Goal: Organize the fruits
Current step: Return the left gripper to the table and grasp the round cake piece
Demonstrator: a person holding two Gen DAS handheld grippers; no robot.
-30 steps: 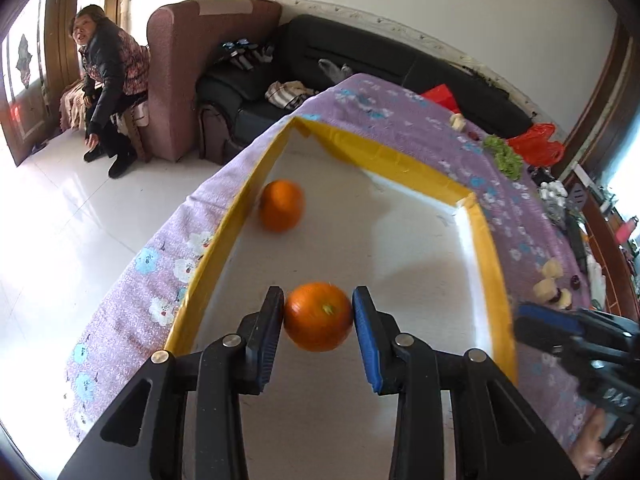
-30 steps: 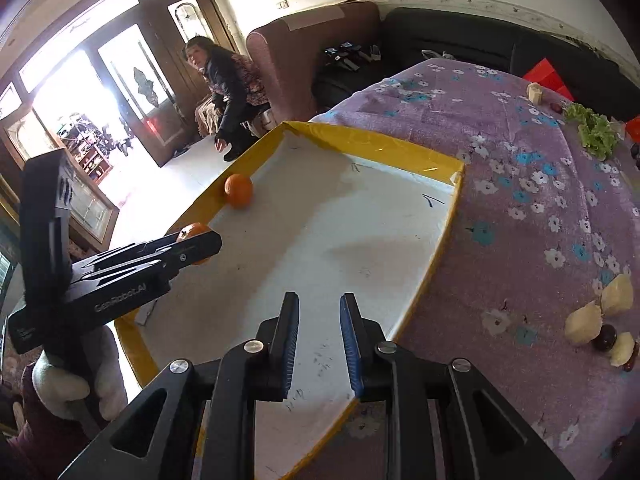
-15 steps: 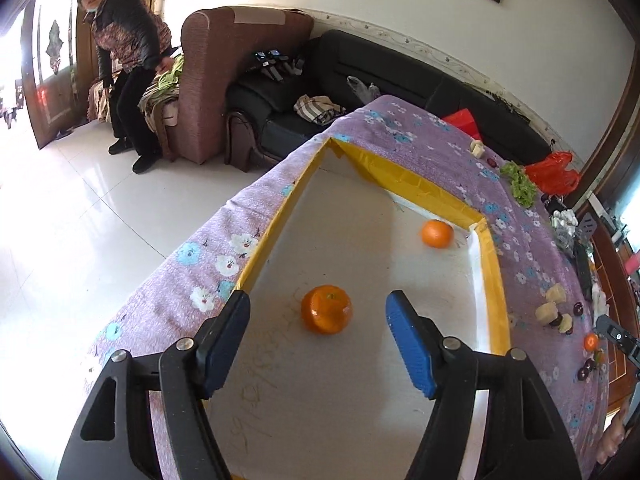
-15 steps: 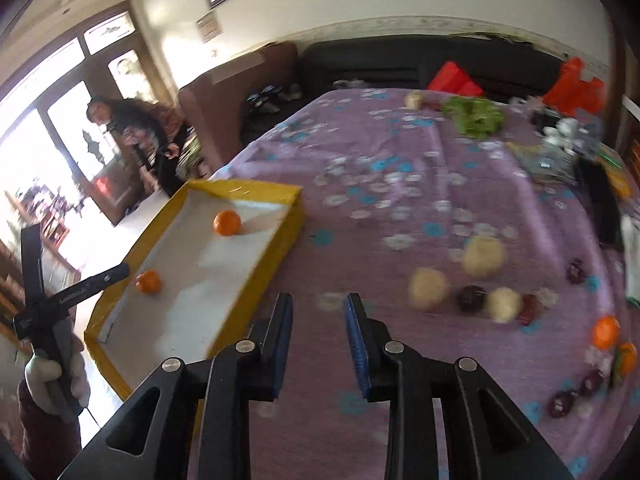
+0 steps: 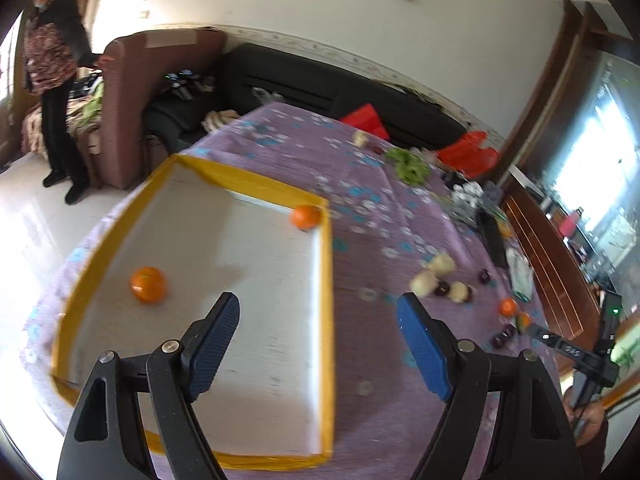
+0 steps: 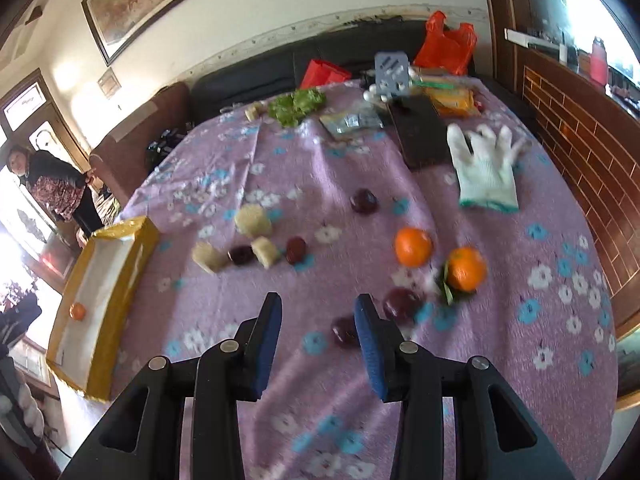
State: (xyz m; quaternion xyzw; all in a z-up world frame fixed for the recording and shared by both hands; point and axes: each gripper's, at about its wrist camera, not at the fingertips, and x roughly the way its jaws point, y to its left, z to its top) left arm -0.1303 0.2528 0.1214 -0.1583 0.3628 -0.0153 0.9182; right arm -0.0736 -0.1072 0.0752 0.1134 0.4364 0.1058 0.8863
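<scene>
A yellow-rimmed white tray (image 5: 328, 280) lies on the purple flowered tablecloth and holds two oranges, one at its left (image 5: 148, 284) and one in the far corner (image 5: 306, 217). My left gripper (image 5: 318, 332) is open and empty above the tray's right edge. My right gripper (image 6: 316, 332) is open and empty above the cloth. Ahead of it lie two oranges (image 6: 413, 247) (image 6: 466, 269), several dark plums (image 6: 401, 304) and pale fruit pieces (image 6: 253, 221). The tray shows at the left in the right wrist view (image 6: 104, 340).
A white glove (image 6: 484, 172), a dark board (image 6: 422, 132), green leaves (image 6: 296, 106), packets and red bags (image 6: 446, 46) lie at the table's far end. A black sofa (image 5: 320, 84) and brown armchair (image 5: 160, 92) stand beyond. A person (image 5: 52, 88) stands at the left.
My left gripper let go of the orange in the tray, opened wide and drew back to the right. My right gripper swung right from the tray to the loose fruit and opened wider.
</scene>
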